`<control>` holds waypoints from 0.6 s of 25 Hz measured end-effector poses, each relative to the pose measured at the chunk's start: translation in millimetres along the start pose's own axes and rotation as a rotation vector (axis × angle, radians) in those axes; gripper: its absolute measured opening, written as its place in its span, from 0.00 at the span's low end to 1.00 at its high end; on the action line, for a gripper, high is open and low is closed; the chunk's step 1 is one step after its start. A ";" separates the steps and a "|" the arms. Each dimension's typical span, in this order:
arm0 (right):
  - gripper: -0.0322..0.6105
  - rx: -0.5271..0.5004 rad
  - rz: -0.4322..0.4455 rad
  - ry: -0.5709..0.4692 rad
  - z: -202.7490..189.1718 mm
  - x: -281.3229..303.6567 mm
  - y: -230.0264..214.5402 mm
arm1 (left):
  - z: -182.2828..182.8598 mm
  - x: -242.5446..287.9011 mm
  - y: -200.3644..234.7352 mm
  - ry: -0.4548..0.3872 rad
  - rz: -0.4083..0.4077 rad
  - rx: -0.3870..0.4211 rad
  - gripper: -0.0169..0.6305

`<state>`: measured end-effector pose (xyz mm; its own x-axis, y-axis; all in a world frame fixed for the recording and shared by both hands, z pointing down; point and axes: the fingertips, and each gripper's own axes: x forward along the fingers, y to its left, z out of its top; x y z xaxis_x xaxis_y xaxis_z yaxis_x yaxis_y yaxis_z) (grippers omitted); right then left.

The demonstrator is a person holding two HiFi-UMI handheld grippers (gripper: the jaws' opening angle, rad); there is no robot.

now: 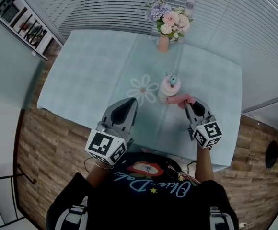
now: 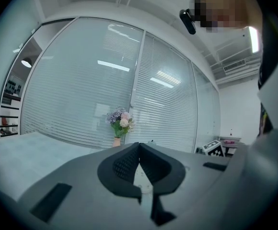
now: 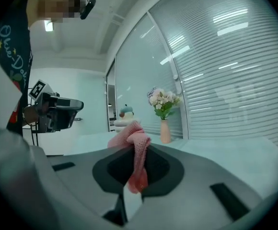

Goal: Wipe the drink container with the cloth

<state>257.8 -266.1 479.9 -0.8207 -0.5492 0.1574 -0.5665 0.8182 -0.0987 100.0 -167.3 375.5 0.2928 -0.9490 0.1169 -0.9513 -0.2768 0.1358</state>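
1. Nearest us in the head view is our dark shirt [image 1: 144, 195]. Beyond it we hold both tongs over the pale blue counter [image 1: 91, 71]. Our left tongs [image 1: 131, 101] point toward a white flower print [image 1: 143, 89]. Our right tongs [image 1: 187, 104] carry a pink cloth [image 1: 184, 99] just beside the drink container [image 1: 169, 87]. That container stands upright near the counter's middle, pink and white with a teal knob on top. We cannot tell whether cloth and container touch. We see a vase of flowers [image 1: 164, 37] at the far edge.
2. From the left gripper view, we see the left tongs [image 2: 139, 145] pressed together at the tips, with nothing between them. The vase of flowers [image 2: 120, 123] stands beyond them, before the window blinds [image 2: 81, 95].
3. From the right gripper view, we see the right tongs [image 3: 138, 145] clamped on the cloth [image 3: 138, 162]. It bunches above the tips and hangs down between them. The drink container [image 3: 125, 115] stands just behind it, left of the vase, and our left tongs [image 3: 57, 110] show at far left.
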 end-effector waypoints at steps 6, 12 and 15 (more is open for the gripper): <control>0.09 -0.117 -0.013 -0.035 32.6 14.7 -15.0 | 7.5 -5.0 1.8 -0.015 0.033 0.014 0.03; 0.09 -0.230 -0.002 0.018 37.1 44.5 -22.1 | 7.8 -14.2 13.6 -0.008 0.070 0.018 0.03; 0.09 -0.266 -0.007 0.060 28.5 54.1 -24.0 | 8.6 -17.1 18.5 -0.006 0.084 0.021 0.03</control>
<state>224.9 -320.3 462.8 -0.8065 -0.5503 0.2160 -0.5258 0.8348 0.1634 76.6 -157.5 367.6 0.2115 -0.9698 0.1216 -0.9743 -0.1994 0.1048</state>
